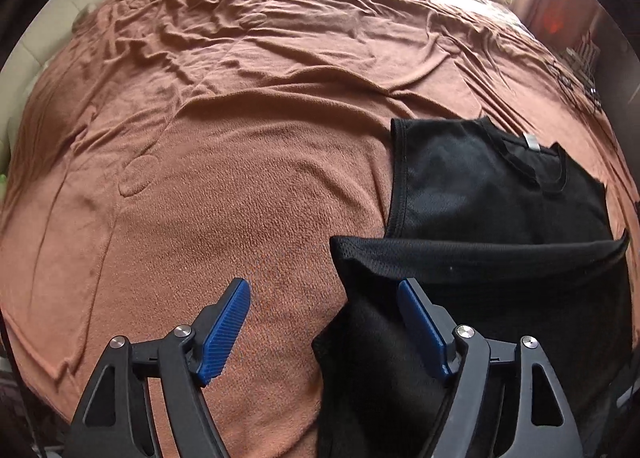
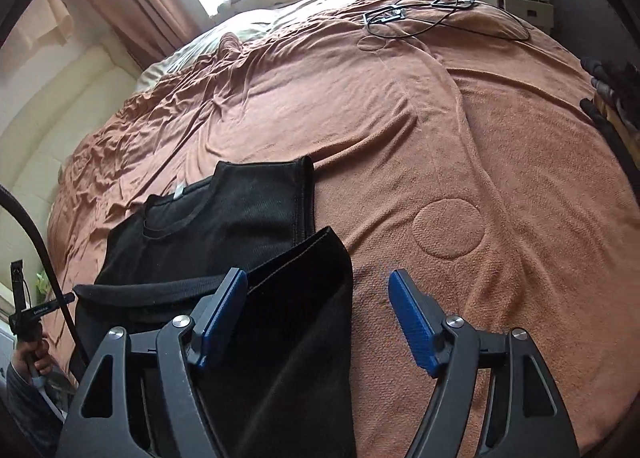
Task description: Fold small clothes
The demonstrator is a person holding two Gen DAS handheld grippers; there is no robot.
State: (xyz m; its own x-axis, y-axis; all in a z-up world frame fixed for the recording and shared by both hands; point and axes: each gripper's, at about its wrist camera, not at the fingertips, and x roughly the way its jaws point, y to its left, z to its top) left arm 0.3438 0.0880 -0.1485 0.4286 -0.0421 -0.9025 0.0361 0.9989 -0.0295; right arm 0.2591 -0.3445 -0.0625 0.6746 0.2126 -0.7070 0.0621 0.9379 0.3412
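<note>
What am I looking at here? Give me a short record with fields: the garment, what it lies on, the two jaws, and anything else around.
garment: black sleeveless top, bottom part folded up over itself
surface: brown blanket on a bed
left gripper: jaws open, nothing held
right gripper: jaws open, nothing held
elsewhere: black cables at the blanket's far end

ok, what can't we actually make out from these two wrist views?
- Black top: its near part is hidden under the left gripper in the left wrist view and under the right gripper in the right one.
- Its right edge is cut off by the fisheye rim in the left wrist view.
- Neck label: too small to read.
- Cabled items on the brown blanket: too small to identify.
</note>
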